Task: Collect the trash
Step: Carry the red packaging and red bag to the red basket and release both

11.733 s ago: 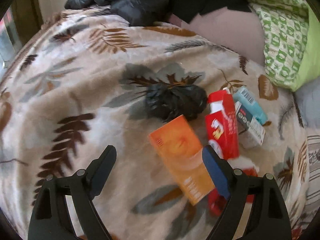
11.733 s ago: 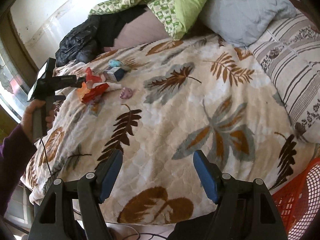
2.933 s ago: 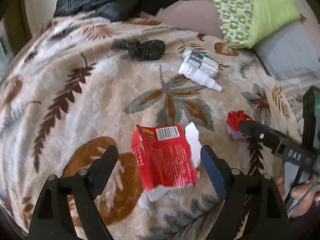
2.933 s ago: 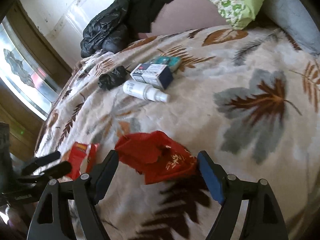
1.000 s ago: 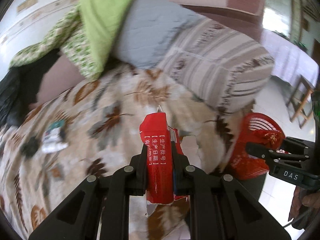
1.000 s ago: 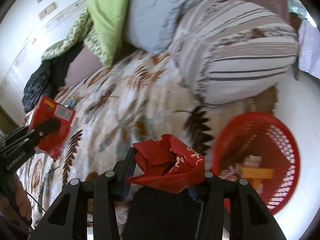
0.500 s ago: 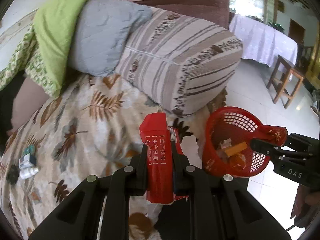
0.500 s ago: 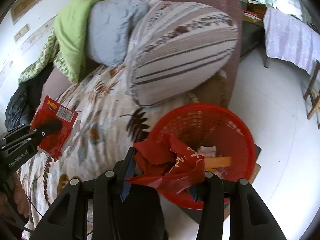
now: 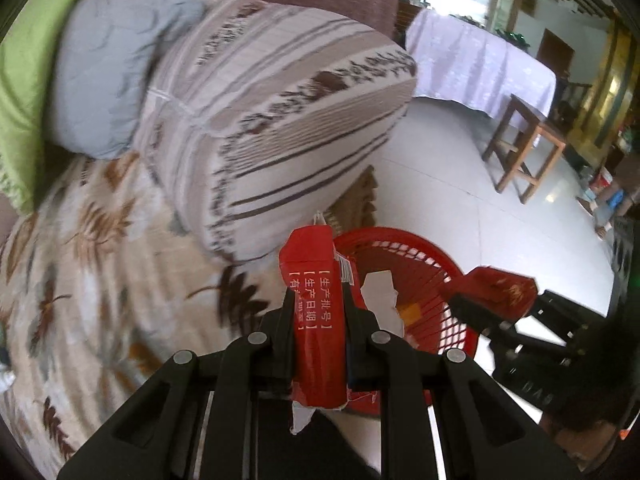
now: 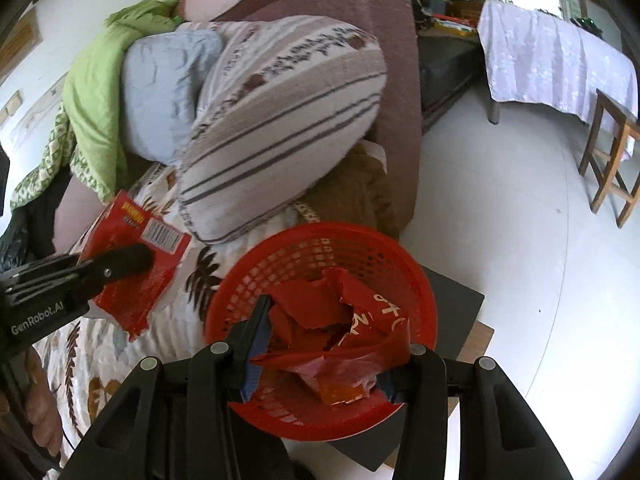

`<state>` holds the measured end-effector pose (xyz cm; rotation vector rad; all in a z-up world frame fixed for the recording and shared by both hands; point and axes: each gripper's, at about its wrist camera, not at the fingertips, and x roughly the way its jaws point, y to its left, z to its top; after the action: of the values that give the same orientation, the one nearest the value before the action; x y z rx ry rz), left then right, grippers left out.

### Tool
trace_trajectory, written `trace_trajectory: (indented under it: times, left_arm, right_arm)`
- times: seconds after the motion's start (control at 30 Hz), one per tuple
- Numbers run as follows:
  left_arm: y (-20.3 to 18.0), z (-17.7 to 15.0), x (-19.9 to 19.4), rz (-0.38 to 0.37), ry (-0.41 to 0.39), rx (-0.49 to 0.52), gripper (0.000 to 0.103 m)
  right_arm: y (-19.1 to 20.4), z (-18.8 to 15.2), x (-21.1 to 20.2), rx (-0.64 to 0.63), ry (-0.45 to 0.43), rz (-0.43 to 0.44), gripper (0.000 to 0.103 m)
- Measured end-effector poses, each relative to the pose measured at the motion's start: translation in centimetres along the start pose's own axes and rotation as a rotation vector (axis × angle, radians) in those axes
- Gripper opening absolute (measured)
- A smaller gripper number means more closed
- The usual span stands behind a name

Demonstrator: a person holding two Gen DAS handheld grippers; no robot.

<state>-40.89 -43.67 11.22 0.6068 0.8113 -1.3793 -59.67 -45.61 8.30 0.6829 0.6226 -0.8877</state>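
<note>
My left gripper is shut on a flattened red carton with white print, held edge-on above the bed's edge, just left of the red mesh basket. In the right wrist view the same carton shows its barcode side beside the basket's left rim. My right gripper is shut on a crumpled red wrapper, which hangs over the mouth of the basket. An orange piece and other scraps lie inside the basket.
The basket stands on a dark low board on the white tiled floor. A striped pillow and the leaf-print blanket lie to the left. A wooden stool and a cloth-covered table stand farther off.
Both grippers have swung from over the bed towards the basket. The wrapper now hangs over the basket's mouth, and the carton has come close to its rim. Both grips are unchanged.
</note>
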Motion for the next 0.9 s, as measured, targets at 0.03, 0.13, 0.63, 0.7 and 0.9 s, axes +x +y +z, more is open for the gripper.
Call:
trace_trajectory:
  times: [0.03,0.13,0.63,0.7,0.9]
  left_arm:
    - [-0.3,0.2,0.6,-0.007,0.007,0.000,0.017]
    - [-0.7,0.6,2.2,-0.010,0.020,0.005,0.022]
    - [2.8,0.2,1.3,0.042,0.001,-0.056,0.079]
    - [3.9,0.1,1.1,0.068,0.003,-0.068,0.079]
    - [7.0,-0.4,-0.7,0.129,-0.002,-0.096,0.079]
  right_arm:
    - [-0.4,0.1,0.3,0.011,0.005,0.006,0.048]
    - [-1.0,0.3,0.9,0.023,0.009,0.012,0.049]
    - [-1.8,1.8,1.6,0.101,-0.017,0.054,0.078]
    - [-1.9,2.4,0.7,0.108,-0.036,0.052,0.078]
    - [-2.5,3.7,-1.9,0.181,-0.078,0.111,0.078]
